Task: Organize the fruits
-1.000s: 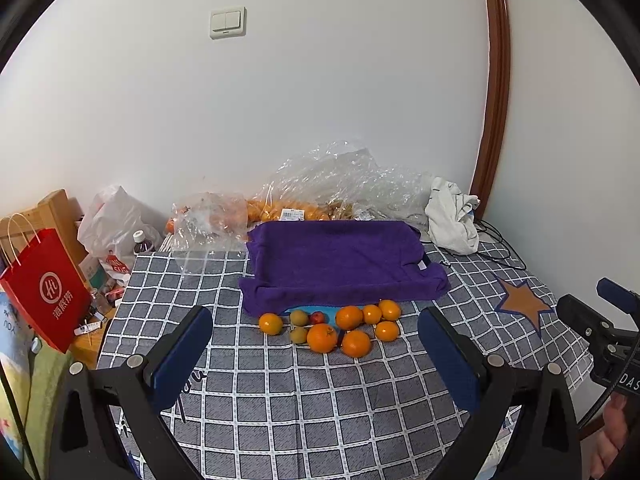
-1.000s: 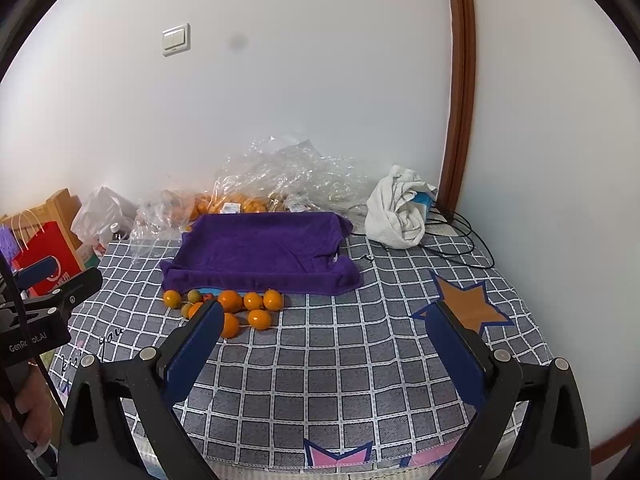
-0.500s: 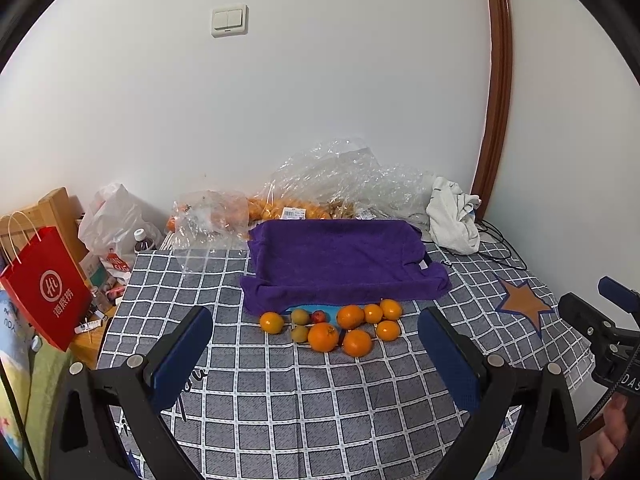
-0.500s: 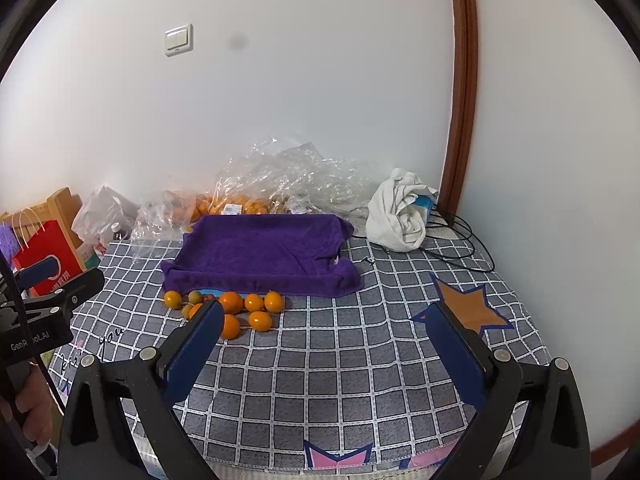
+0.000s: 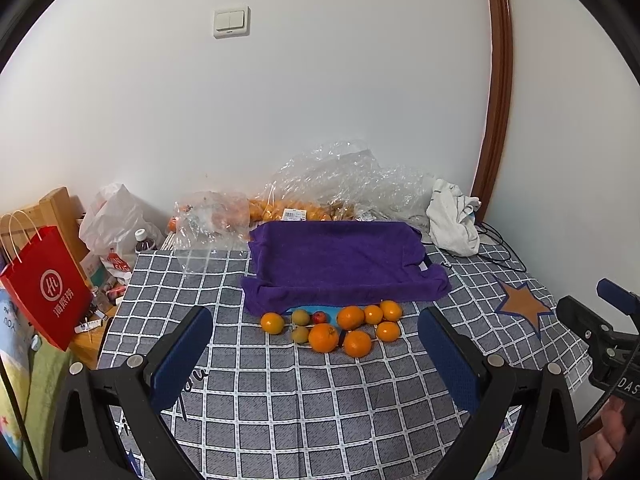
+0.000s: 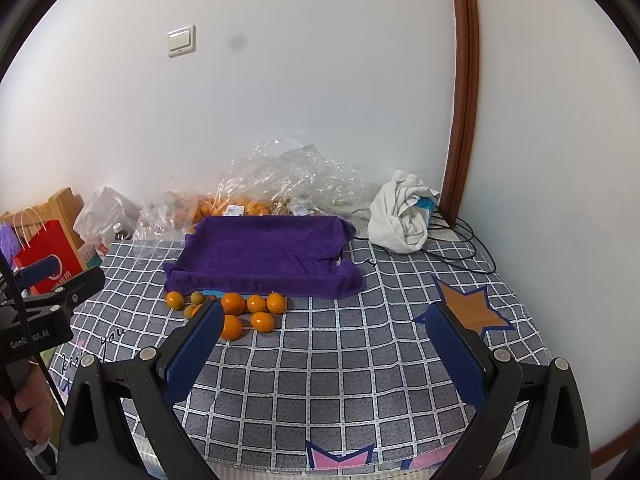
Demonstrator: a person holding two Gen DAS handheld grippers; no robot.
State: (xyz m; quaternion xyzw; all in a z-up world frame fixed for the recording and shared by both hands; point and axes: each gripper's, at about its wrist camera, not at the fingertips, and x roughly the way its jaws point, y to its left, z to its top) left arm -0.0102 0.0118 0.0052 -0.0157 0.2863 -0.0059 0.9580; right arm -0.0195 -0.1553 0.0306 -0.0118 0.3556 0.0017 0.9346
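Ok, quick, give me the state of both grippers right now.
Left gripper: open, holding nothing, short of the loose orange fruits on the grey checked bedsheet.
Right gripper: open, holding nothing.

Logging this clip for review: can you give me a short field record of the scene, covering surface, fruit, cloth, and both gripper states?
surface: grey checked bedsheet
fruit: loose orange citrus fruits, two small green fruits and one small red fruit, clustered at the cloth's near edge
cloth: purple towel, nothing on it
behind cloth: clear plastic bags holding more oranges
left hand-held gripper: open, holding nothing
right hand-held gripper: open, holding nothing
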